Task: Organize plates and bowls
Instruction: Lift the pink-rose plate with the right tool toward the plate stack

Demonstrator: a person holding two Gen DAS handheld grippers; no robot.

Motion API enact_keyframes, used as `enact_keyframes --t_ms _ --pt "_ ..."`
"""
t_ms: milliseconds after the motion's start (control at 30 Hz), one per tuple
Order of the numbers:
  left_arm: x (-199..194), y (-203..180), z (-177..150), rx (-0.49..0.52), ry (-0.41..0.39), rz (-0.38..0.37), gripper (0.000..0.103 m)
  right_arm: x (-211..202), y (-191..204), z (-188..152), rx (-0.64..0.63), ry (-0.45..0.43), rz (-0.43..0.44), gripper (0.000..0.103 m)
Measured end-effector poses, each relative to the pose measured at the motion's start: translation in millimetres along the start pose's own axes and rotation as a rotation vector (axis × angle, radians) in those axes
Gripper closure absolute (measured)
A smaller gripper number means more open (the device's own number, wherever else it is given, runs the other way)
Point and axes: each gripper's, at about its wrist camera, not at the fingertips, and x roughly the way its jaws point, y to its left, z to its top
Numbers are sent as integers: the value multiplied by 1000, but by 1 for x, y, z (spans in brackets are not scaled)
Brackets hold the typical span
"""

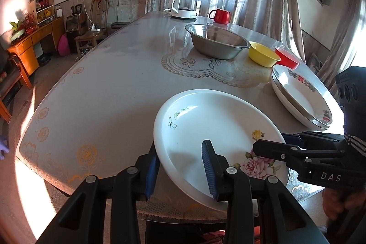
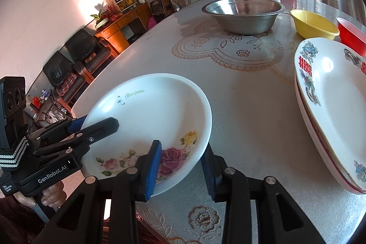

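Both hand-held grippers, left [image 1: 180,172] and right [image 2: 181,172], clamp the rose plate [image 1: 205,125]; stacked plates [image 2: 331,93] at 3 o'clock; bowls [image 2: 313,23] unsorted.

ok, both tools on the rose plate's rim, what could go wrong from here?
1. Both tools, left and right, pinch only the near rim of the rose plate; it could tip or slip out.
2. The stacked plates sit close on the right; a swing could clip them.
3. The plate overhangs the table edge; a drop could go off.
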Motion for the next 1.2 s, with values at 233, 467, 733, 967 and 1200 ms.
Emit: enact_keyframes --t_ms 233,467,733,967,1200 --pt "-2 -3 -1 12 -7 2 67 -2 0 0 -6 0 -11 68" --pt "-5 -6 1 13 -24 -7 67 -9 3 0 -19 -28 -17 68" --pt "-8 -13 5 20 -41 -36 67 -25 2 4 -15 -75 -34 69" --pt "-10 -27 20 56 -71 -62 66 -44 -2 7 -9 -120 -57 69" --pt "-6 -61 49 123 -122 -123 65 -72 -23 8 46 -186 -108 69"
